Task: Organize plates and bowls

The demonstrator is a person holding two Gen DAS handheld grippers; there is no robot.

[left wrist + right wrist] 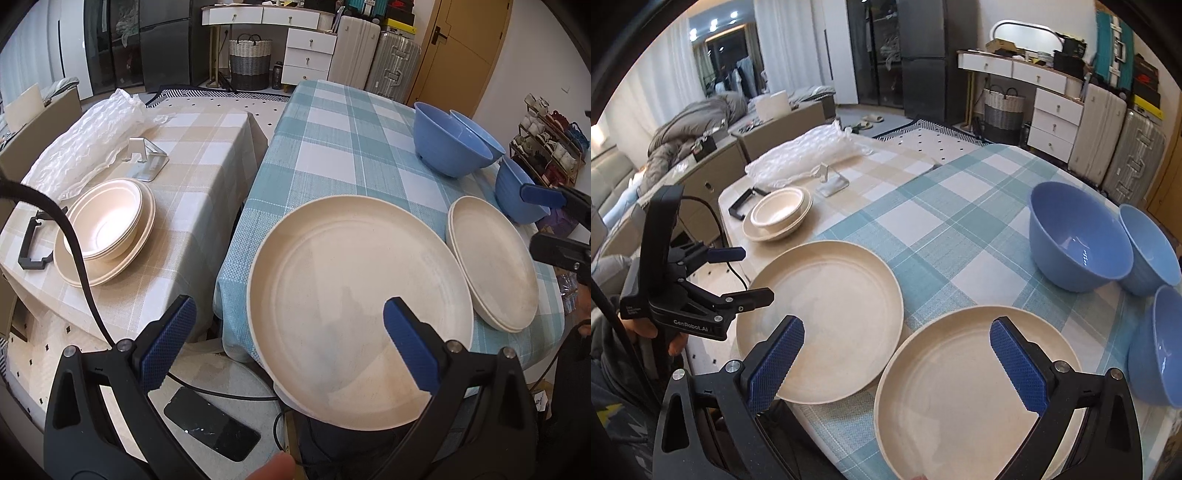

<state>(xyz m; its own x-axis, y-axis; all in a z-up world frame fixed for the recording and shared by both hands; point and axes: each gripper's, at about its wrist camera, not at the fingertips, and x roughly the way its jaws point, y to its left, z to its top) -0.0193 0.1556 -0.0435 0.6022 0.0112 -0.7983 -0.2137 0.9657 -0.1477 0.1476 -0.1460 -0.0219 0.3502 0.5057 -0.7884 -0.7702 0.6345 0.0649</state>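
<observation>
A large cream plate (pixel 354 306) (pixel 823 317) lies at the near left corner of the blue-checked table (pixel 332 147) (pixel 945 229), overhanging its edge. A smaller stack of cream plates (pixel 495 262) (pixel 975 391) lies to its right. Three blue bowls (pixel 447 140) (pixel 1075 240) stand at the right. On the beige table (pixel 199 155), cream bowls nest on a cream plate (pixel 107 229) (pixel 779 214). My left gripper (pixel 291 347) (pixel 742 273) is open at the large plate's near left rim. My right gripper (pixel 897 362) (pixel 546 221) is open above the smaller stack.
Bubble wrap (pixel 88 144) (pixel 805 155), a metal stand (pixel 147 162) and a black clamp part (pixel 33 243) lie on the beige table. A phone (pixel 210 428) lies on a stool below. A gap separates the two tables. Suitcases and drawers stand behind.
</observation>
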